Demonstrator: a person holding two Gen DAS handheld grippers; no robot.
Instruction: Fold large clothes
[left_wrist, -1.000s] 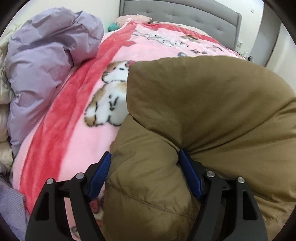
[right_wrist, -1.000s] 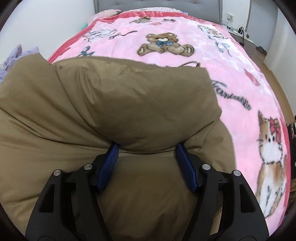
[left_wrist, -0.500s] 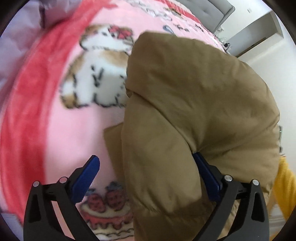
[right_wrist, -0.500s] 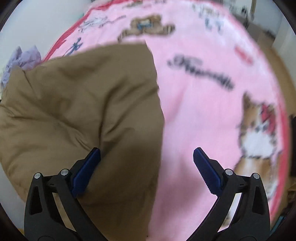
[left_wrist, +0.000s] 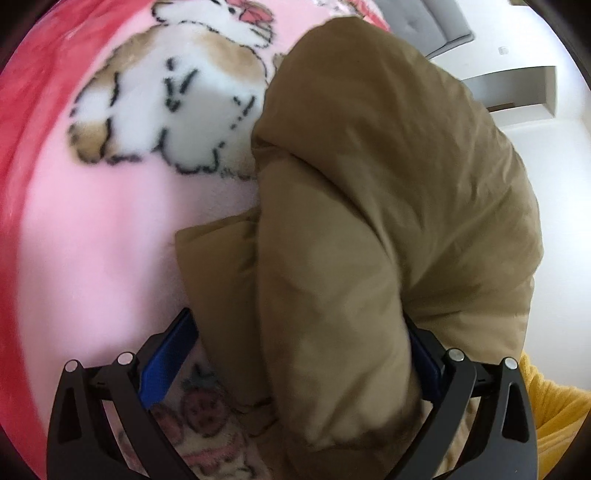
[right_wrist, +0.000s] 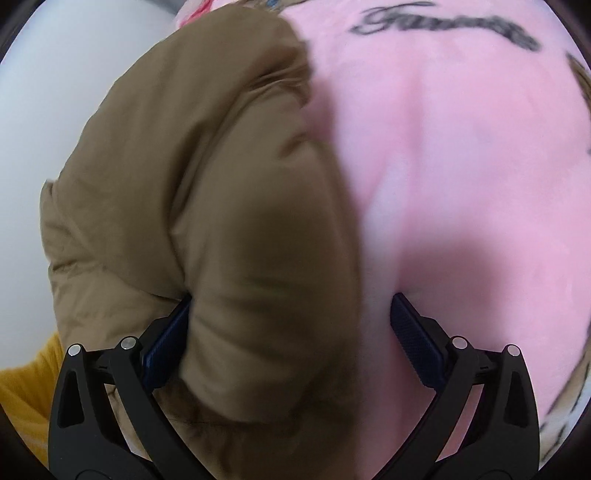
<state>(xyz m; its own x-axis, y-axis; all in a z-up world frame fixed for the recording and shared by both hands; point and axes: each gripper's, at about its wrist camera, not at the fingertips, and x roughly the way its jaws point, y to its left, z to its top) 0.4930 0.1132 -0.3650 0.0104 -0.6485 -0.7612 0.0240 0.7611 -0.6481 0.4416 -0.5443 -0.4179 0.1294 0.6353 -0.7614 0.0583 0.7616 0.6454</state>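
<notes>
A: Step? Fold laid down. The padded brown jacket (left_wrist: 388, 221) lay doubled on the pink blanket (left_wrist: 92, 240).
B: Left gripper (left_wrist: 299, 354) and right gripper (right_wrist: 291, 332) stood spread, pinching nothing. A second ago both clamped it. Next: regrip the jacket's edge.

The jacket (left_wrist: 388, 229) is matt khaki cloth, smooth-woven and puffy, with soft creases and a stitched seam. The blanket (left_wrist: 96, 240) beside the jacket is plush fleece, pink with a red border, fuzzy and matt, printed with a cat. The left gripper (left_wrist: 299, 354) has matt black plastic arms with small shiny metal pins; its pads (left_wrist: 166, 354) are blue and look rubbery. On the right gripper (right_wrist: 291, 332) the pads (right_wrist: 413, 339) show a fine ribbed texture. Below the jacket, a sleeve (left_wrist: 554, 413) is yellow knit-like cloth.
</notes>
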